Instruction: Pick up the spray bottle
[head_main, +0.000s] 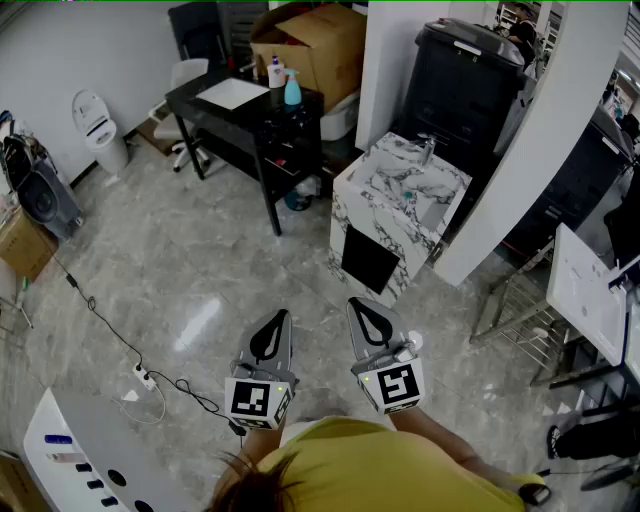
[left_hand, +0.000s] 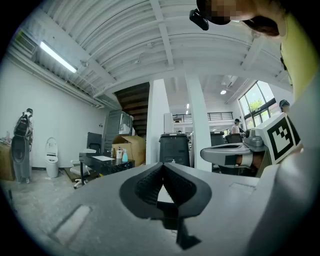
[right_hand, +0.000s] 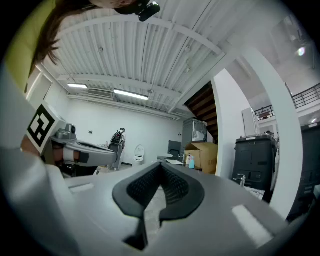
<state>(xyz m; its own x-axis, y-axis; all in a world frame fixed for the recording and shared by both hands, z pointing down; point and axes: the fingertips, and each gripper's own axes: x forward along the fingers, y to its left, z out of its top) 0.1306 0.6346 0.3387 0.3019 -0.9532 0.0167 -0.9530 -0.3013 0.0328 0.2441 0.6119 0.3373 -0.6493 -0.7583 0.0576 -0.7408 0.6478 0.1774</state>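
The spray bottle (head_main: 292, 90) is light blue and stands far off on a black desk (head_main: 232, 115), beside a white bottle (head_main: 275, 72). It shows small in the left gripper view (left_hand: 124, 157) and in the right gripper view (right_hand: 191, 161). My left gripper (head_main: 281, 316) and right gripper (head_main: 358, 304) are held side by side close to my body, level, over the grey floor. Both are shut with nothing between the jaws, which meet at their tips (left_hand: 162, 165) (right_hand: 161, 165). Each is well short of the desk.
A marble sink cabinet (head_main: 400, 190) stands ahead to the right, with a white pillar (head_main: 540, 150) and a black bin (head_main: 460, 80) behind it. A cardboard box (head_main: 315, 40) sits behind the desk, a white chair (head_main: 185, 80) to its left. A cable and power strip (head_main: 145, 378) lie on the floor at left.
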